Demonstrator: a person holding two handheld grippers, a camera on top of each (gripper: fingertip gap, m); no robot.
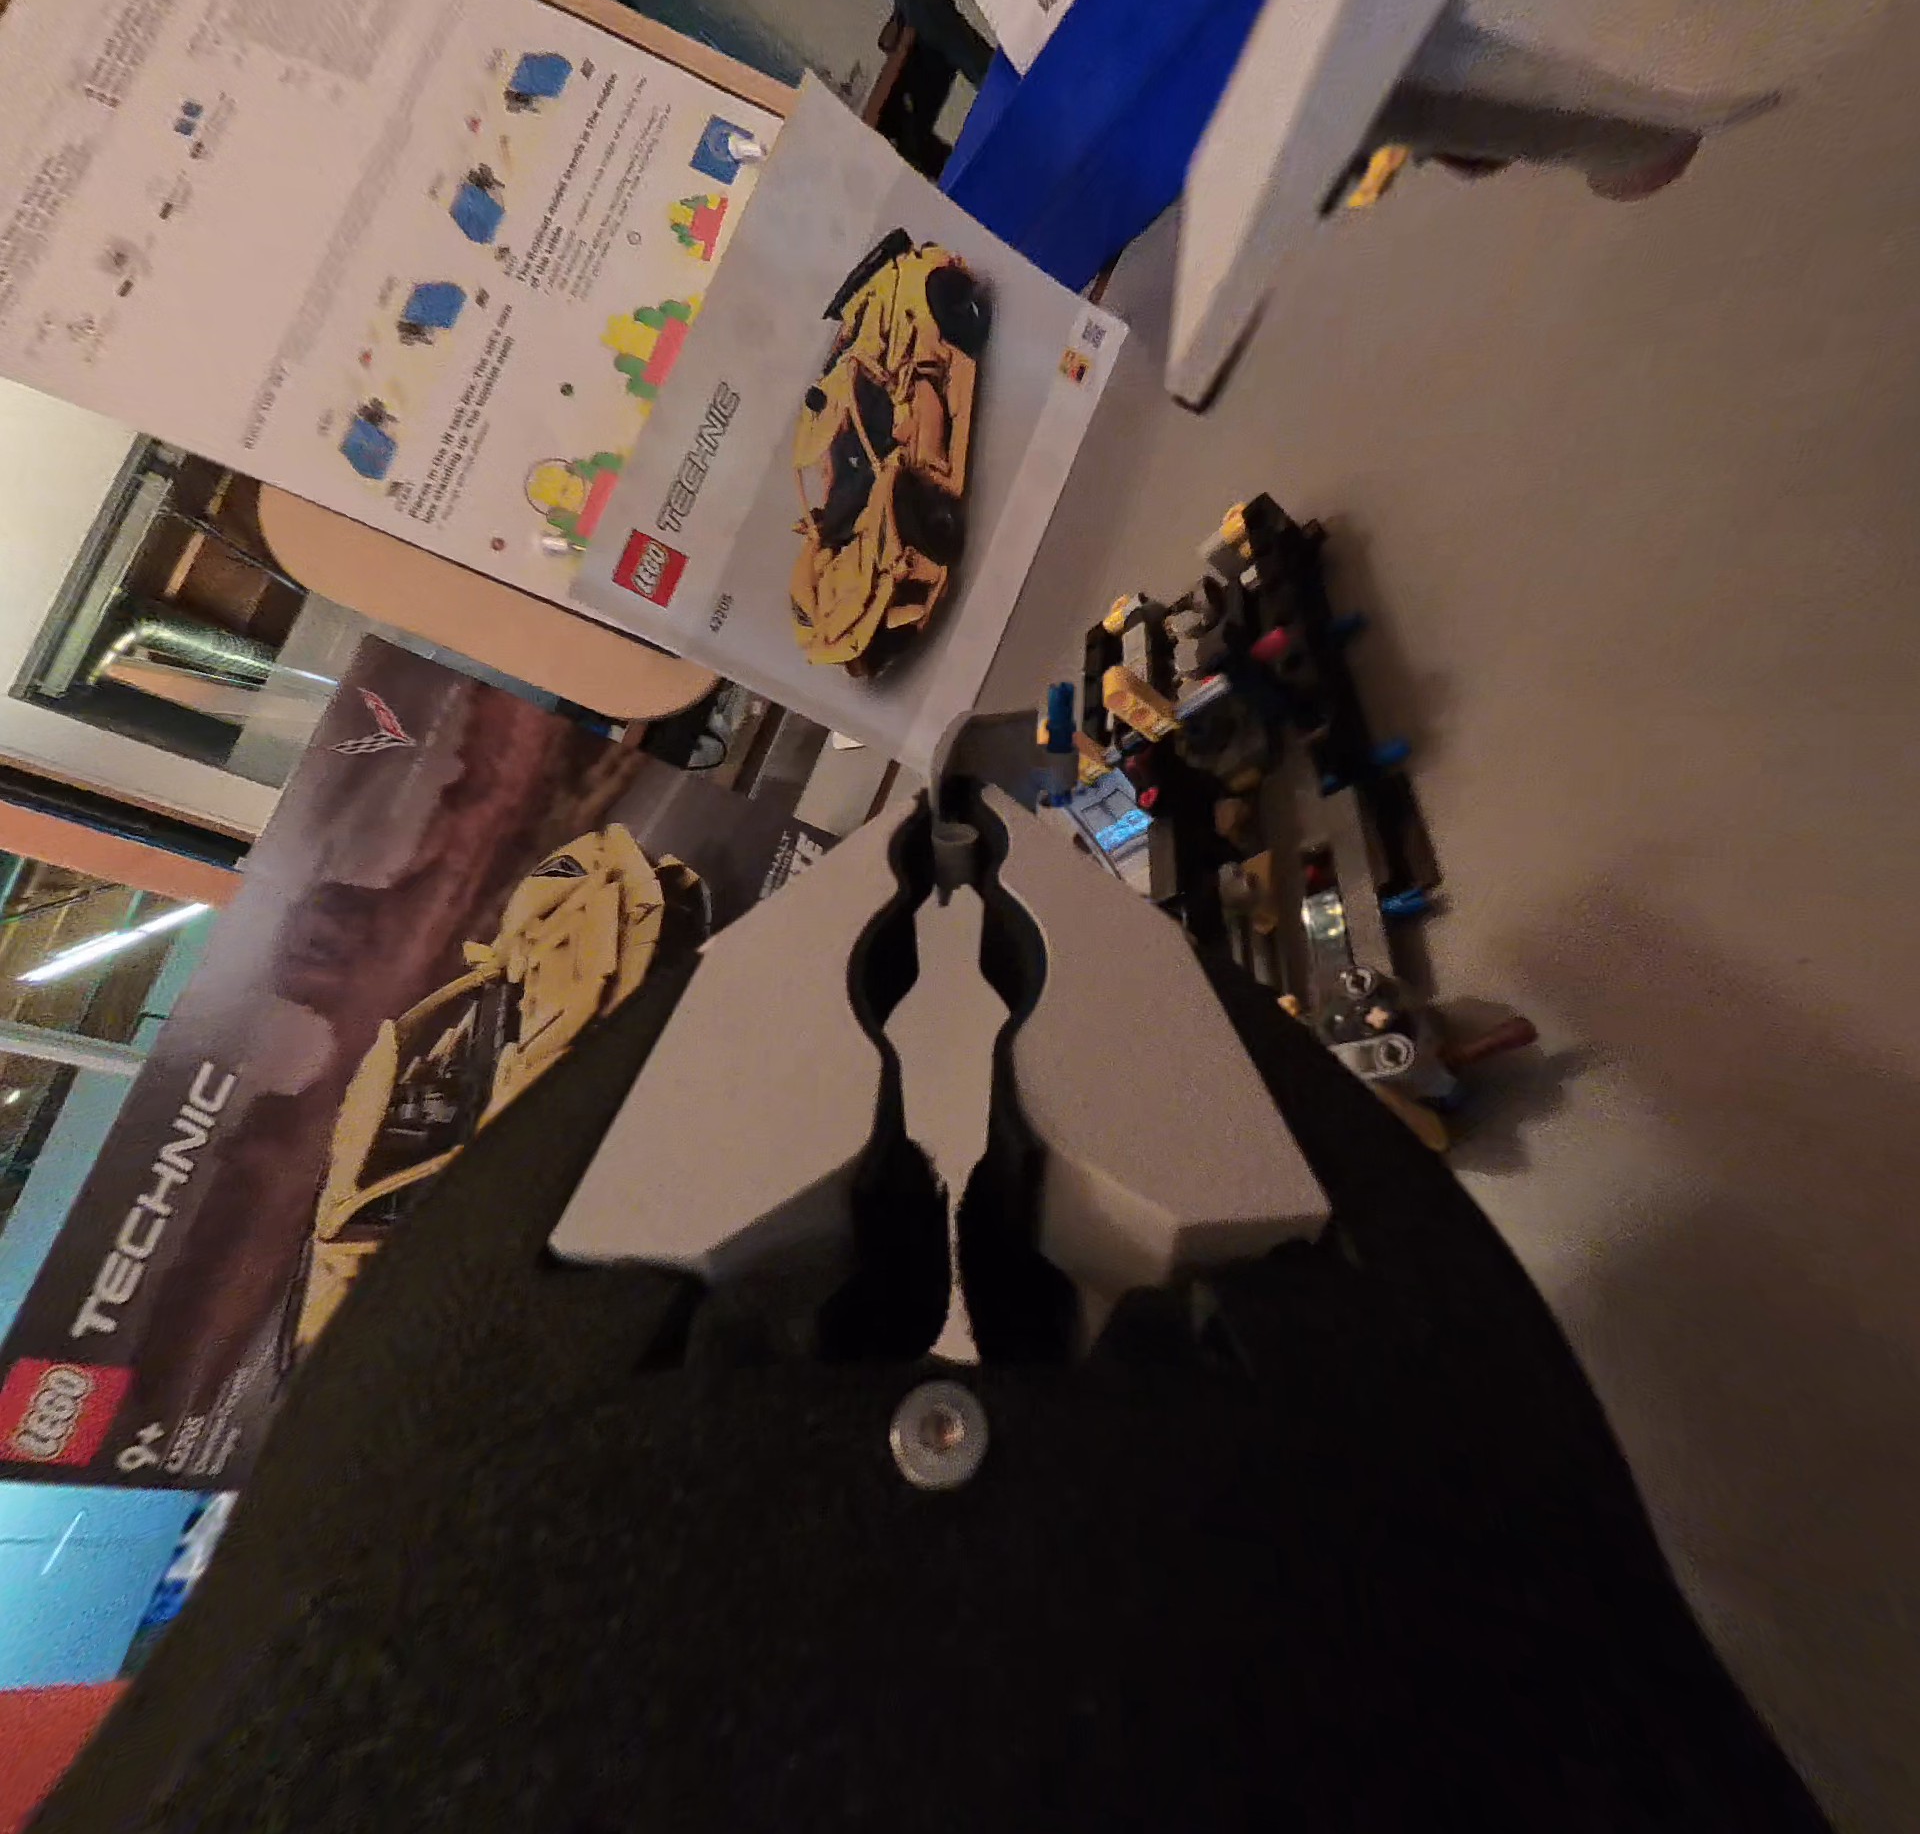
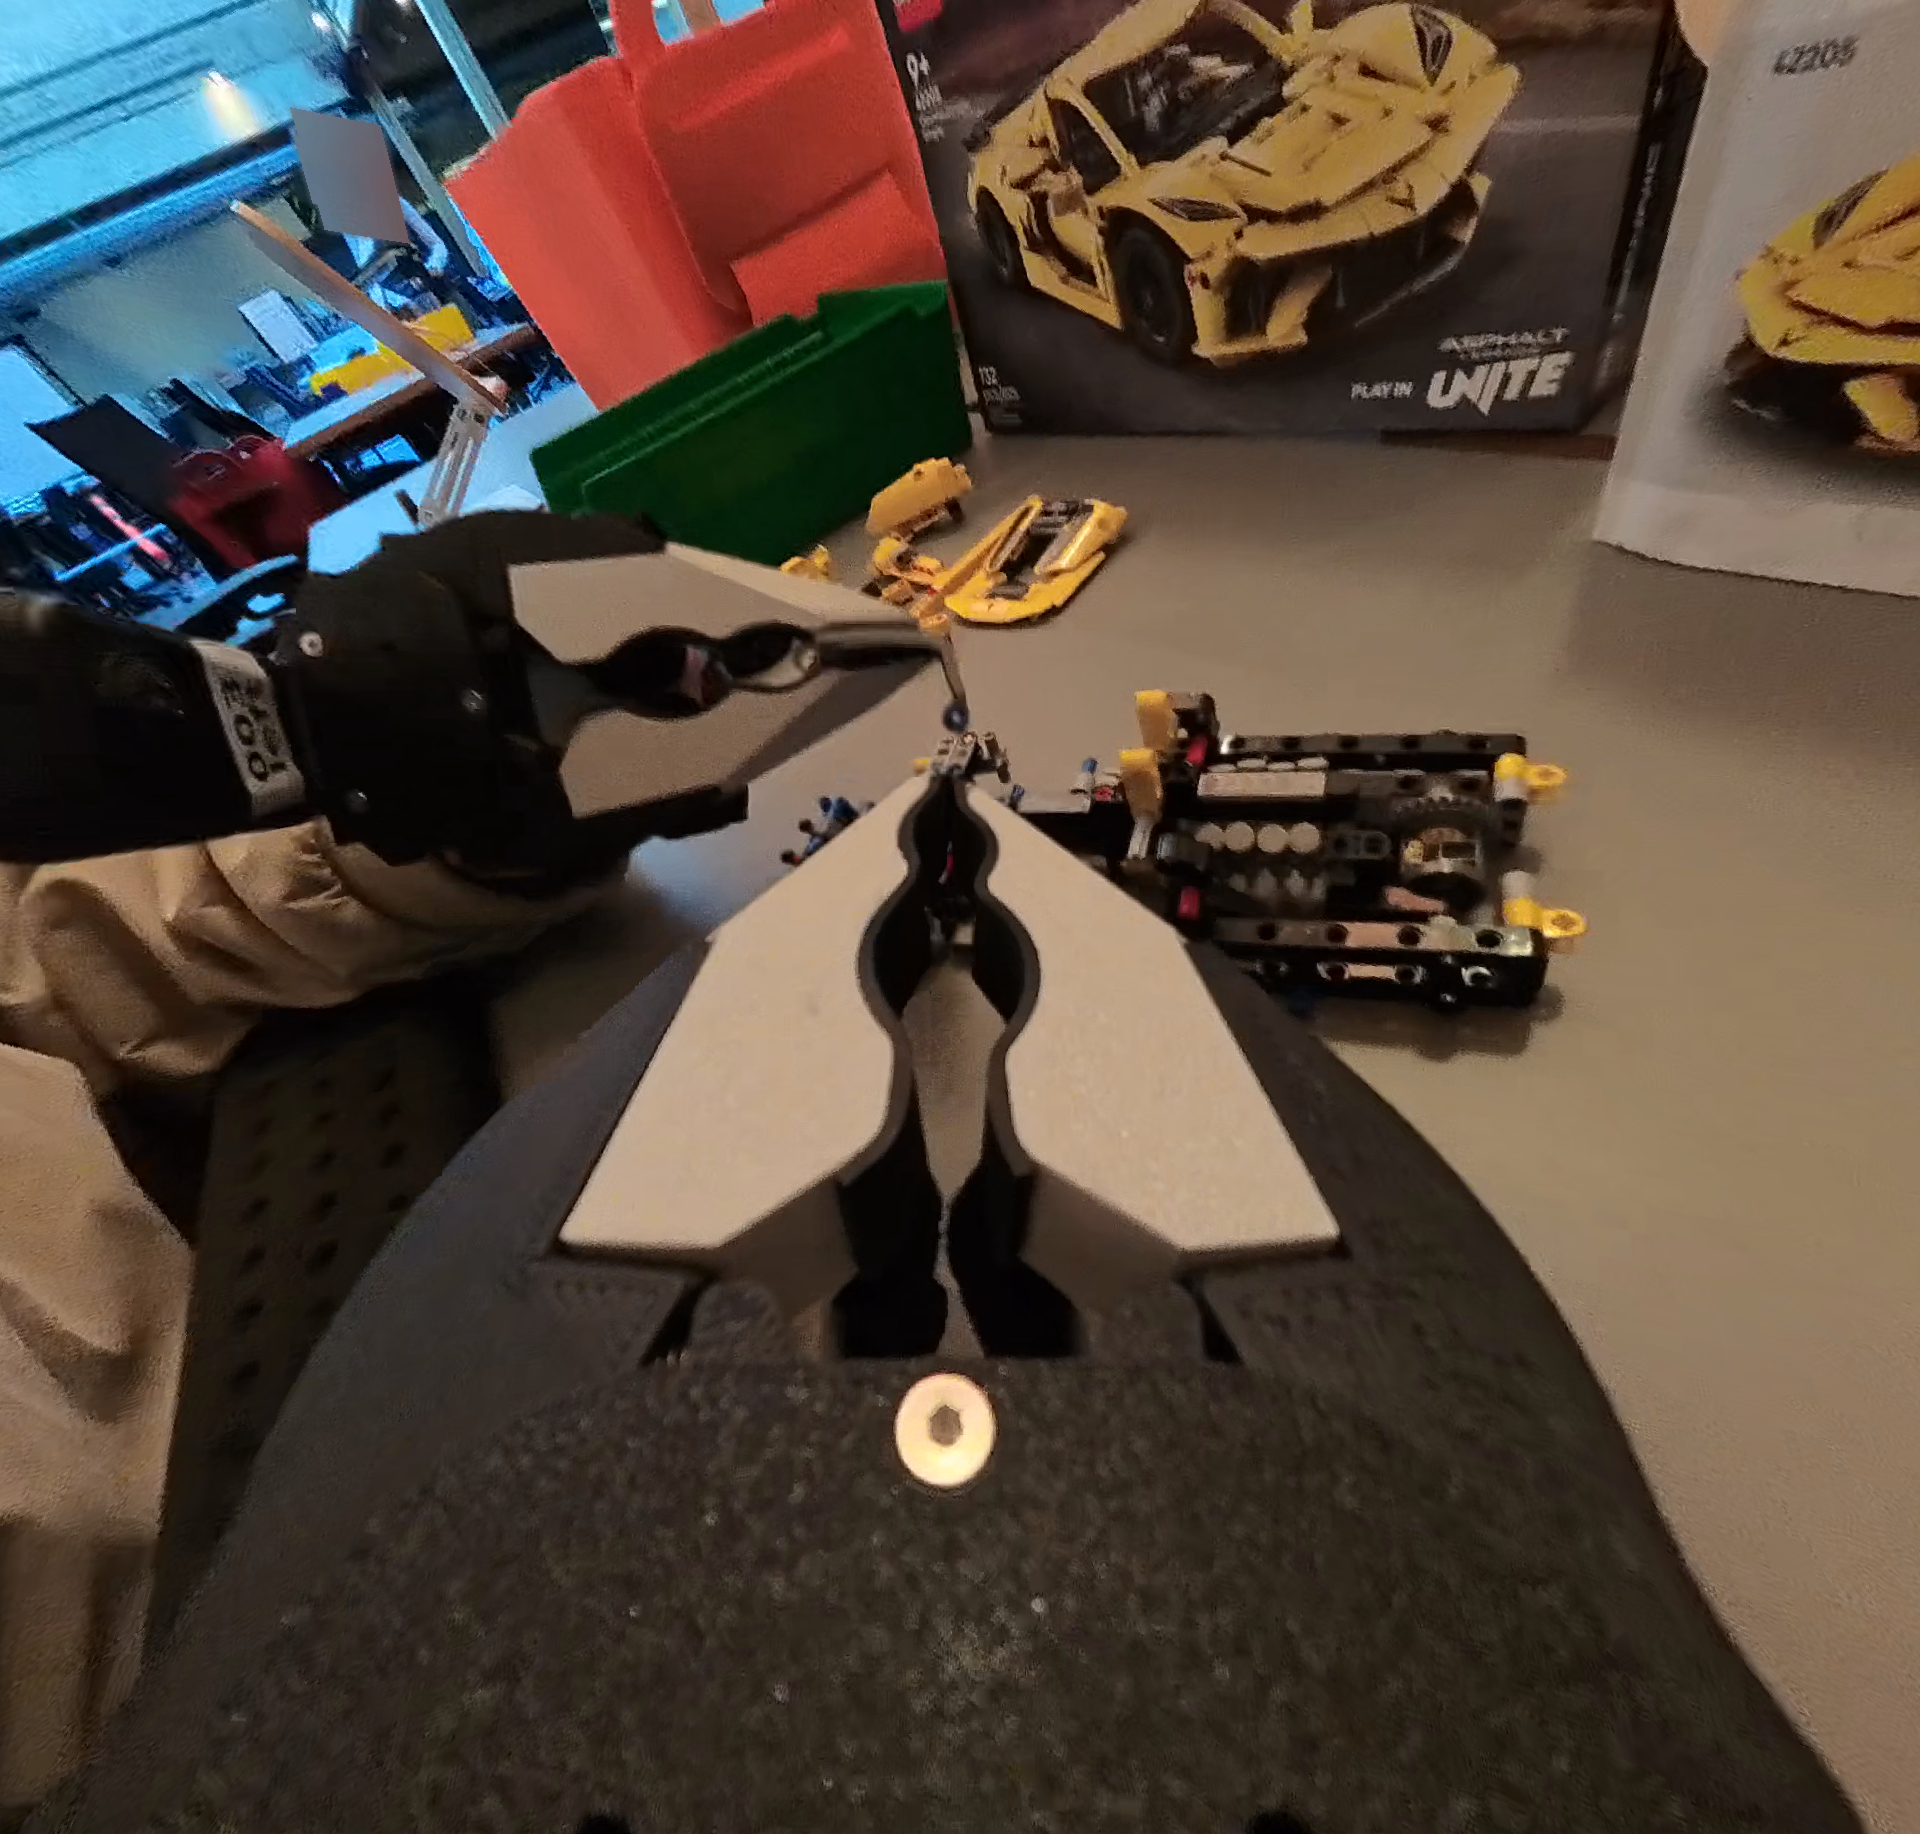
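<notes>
My left gripper is shut on a small grey pin and holds it above the table. In the right wrist view it reaches in from the left, and the pin hangs down from its tip. My right gripper is shut on a small grey and black part just under that pin. This part is at the left end of a black brick chassis. I cannot tell whether the part is joined to the chassis. The chassis lies on the grey table.
Yellow body panels lie behind the chassis. A green bin, a red paper bag and the kit box stand at the back. A booklet stands at the right. A beige sleeve is at the left. The gap from one gripper's tips to the other's is roughly 7 centimeters.
</notes>
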